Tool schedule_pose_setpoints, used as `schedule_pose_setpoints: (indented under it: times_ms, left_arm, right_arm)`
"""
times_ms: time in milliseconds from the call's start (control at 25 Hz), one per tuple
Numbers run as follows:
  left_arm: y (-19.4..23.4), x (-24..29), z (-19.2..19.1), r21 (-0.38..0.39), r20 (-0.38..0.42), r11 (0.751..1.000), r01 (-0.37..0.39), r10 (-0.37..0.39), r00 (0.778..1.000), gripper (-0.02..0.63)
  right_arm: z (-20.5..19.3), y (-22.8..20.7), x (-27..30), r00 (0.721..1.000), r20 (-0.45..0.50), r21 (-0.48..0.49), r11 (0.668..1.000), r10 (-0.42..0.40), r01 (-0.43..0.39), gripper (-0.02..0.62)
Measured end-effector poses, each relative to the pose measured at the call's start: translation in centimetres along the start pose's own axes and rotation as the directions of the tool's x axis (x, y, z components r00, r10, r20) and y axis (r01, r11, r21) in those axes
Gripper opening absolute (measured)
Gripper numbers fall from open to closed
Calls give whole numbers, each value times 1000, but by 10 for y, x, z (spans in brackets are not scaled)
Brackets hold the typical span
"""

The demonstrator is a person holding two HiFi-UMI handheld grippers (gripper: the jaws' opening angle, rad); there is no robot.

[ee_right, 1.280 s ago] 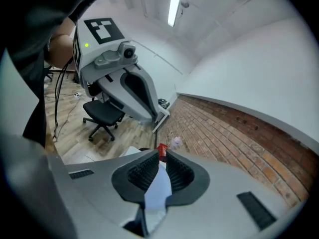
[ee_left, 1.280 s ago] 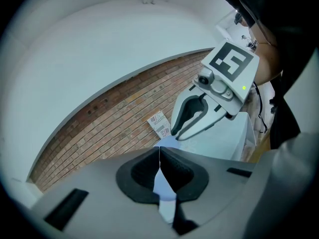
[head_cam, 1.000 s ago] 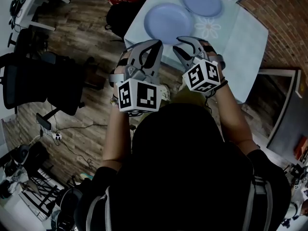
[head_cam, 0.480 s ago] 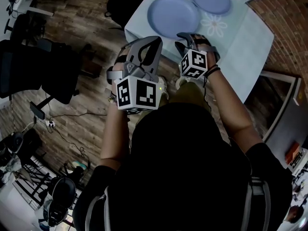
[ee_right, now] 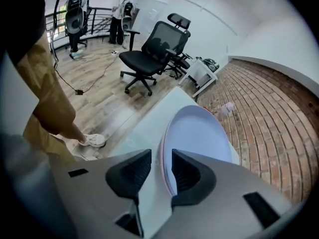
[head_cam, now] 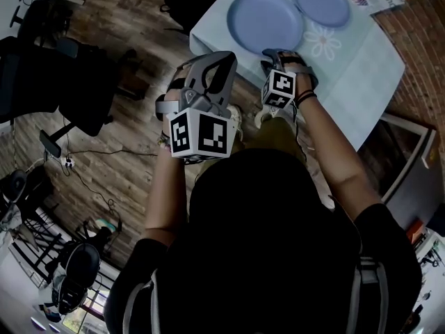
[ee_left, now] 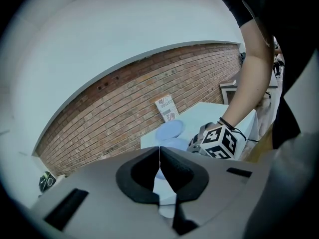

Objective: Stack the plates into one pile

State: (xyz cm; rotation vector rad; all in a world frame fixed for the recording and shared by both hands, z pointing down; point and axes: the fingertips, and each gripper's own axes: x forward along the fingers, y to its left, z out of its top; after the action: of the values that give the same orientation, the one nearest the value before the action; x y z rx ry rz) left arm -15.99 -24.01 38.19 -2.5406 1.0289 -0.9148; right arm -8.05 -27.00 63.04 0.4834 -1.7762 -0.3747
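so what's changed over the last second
The right gripper came down to the near round pale blue plate, jaws just opening, the plate's rim between them, not gripped. The far round pale blue plate stays beside it, nothing stacked.

An office-like workspace: mesh desk chairs [ee_right: 152,51], brick wall [ee_left: 119,108], wood-plank floor [head_cam: 139,19], white table [head_cam: 361,82]

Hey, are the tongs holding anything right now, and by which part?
Nothing is held. The right tongs, just opening, straddle the rim of the near plate without pinching it; the left tongs are shut and empty.
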Motion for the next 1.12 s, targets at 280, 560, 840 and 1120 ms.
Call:
schedule_pose_setpoints:
  times_ms: [280, 560, 840, 1120]
  left_arm:
    - [4, 4, -21, -15, -44, 1000, -1, 0, 999, 23]
    - [6, 0, -27, -23, -58, 1000, -8, 7, 998, 23]
    - [13, -1, -30, -33, -46, 999, -7, 6, 999, 23]
    - [16, -4, -32, -42, -26, 999, -9, 8, 1000, 23]
  right_arm:
    - [-4, 4, 23, 999, -16, -11, 999, 36, -36, 138]
    - [-5, 3, 30, 999, -21, -8, 999, 49, -49, 137]
    - [1, -3, 27, 999, -30, -18, 999, 42, -43, 69]
    - [10, -16, 3, 999, 19, -29, 999, -36, 36, 61]
